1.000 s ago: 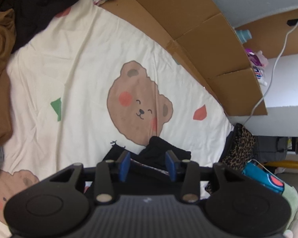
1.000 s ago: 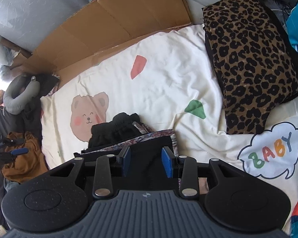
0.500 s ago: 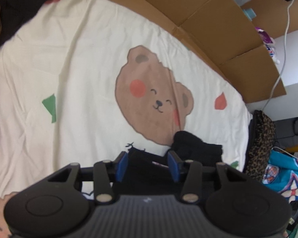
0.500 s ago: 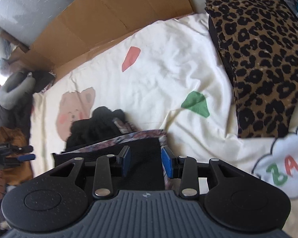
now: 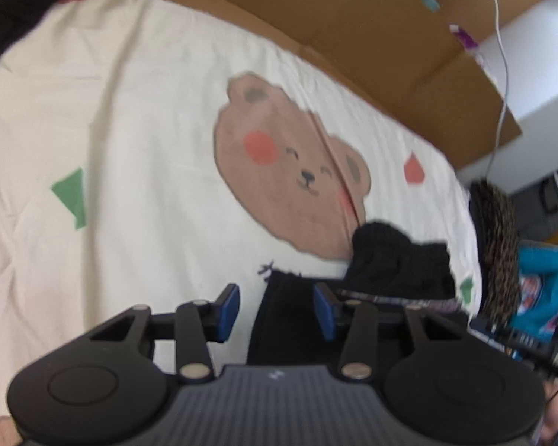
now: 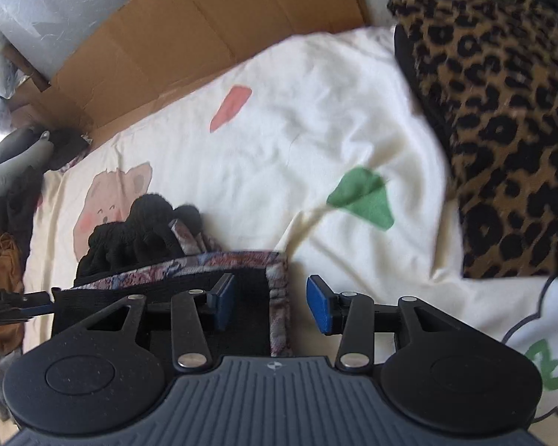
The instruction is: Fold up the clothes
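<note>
Both grippers' fingers [image 6: 318,310] [image 5: 323,316] stand apart, black garment [image 6: 253,304] edge between them, unpinched.

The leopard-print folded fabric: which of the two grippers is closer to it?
Right. The right gripper has the leopard-print folded fabric close on its right; for the left gripper it lies off at the bed's far edge.

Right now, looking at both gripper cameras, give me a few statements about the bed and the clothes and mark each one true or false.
1. The right gripper has its blue pads spread apart. True.
2. The leopard-print garment lies on the bear's face. False: it lies off to the side, away from the bear.
3. The black garment has a patterned edge. True.
4. The sheet is plain white. False: it carries bear, green and red prints.
5. Flat cardboard lines the bed's far edge. True.
</note>
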The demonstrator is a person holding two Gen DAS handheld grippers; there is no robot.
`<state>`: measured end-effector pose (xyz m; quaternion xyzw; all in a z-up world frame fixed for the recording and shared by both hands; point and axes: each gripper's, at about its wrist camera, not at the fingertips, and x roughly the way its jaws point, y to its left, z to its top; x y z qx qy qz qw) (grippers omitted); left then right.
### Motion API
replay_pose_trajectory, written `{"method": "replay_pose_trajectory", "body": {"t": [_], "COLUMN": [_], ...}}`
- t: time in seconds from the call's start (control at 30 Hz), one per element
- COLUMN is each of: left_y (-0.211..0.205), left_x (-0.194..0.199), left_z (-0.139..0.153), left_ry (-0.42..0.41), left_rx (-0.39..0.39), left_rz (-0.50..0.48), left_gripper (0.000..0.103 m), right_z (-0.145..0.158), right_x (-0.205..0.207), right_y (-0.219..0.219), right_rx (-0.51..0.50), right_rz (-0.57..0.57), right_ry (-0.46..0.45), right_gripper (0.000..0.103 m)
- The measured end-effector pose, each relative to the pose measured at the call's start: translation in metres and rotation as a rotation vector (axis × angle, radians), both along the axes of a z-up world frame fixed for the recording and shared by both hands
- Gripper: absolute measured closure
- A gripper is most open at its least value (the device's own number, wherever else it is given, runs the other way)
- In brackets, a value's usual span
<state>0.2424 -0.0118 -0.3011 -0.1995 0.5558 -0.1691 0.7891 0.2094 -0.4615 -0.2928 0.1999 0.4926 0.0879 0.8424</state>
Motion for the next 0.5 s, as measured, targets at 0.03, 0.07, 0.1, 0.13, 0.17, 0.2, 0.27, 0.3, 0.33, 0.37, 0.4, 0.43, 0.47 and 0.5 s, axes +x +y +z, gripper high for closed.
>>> {"method": "replay_pose_trajectory", "body": {"t": [0.03,0.07,0.1,0.13,0.17,0.2,0.27,0.3,0.33,0.37,0.4,0.43,0.47,0.5], "left_y": [-0.003,-0.006,-0.010,-0.013,-0.015,-0.016,-0.017,-0.018,-0.018,-0.019,-0.020,-0.019,-0.019,-0.018], "left_x": [0.000,0.001,0.001,0.001,0.001,0.000,-0.001,-0.001,-0.001,-0.001,-0.002,-0.002,-0.002,-0.001], "left_z": [-0.003,-0.005,-0.007,-0.009,-0.011,-0.014,-0.020,-0.023,-0.026,-0.027,-0.028,-0.028,-0.027,-0.026], "left_ry": [-0.004,-0.013,-0.022,-0.028,-0.034,-0.034,-0.026,-0.017,-0.014,-0.016,-0.019,-0.021,-0.024,-0.028], "left_rx": [0.008,0.026,0.043,0.051,0.055,0.053,0.050,0.054,0.060,0.067,0.072,0.073,0.072,0.071], "left_rz": [-0.016,-0.036,-0.056,-0.073,-0.089,-0.094,-0.097,-0.099,-0.103,-0.106,-0.109,-0.107,-0.104,-0.101], "left_gripper": [0.057,0.057,0.057,0.057,0.062,0.068,0.078,0.086,0.087,0.089,0.092,0.093,0.095,0.097], "right_z": [-0.001,-0.002,-0.003,-0.004,-0.005,-0.005,-0.007,-0.007,-0.007,-0.007,-0.006,-0.005,-0.001,0.002], "right_x": [0.000,0.001,0.001,0.003,0.004,0.006,0.009,0.011,0.013,0.013,0.014,0.014,0.013,0.012], "right_y": [0.002,0.005,0.007,0.007,0.008,0.008,0.009,0.010,0.011,0.012,0.013,0.014,0.015,0.015], "right_rx": [-0.006,-0.017,-0.025,-0.024,-0.023,-0.024,-0.023,-0.023,-0.025,-0.027,-0.029,-0.034,-0.047,-0.059], "right_rz": [0.010,0.018,0.023,0.024,0.024,0.022,0.024,0.030,0.036,0.042,0.049,0.056,0.067,0.074], "right_ry": [-0.002,-0.006,-0.010,-0.009,-0.009,-0.010,-0.009,-0.006,-0.004,-0.006,-0.009,-0.014,-0.027,-0.041], "right_gripper": [0.054,0.054,0.054,0.054,0.054,0.056,0.065,0.074,0.083,0.087,0.095,0.098,0.098,0.099]}}
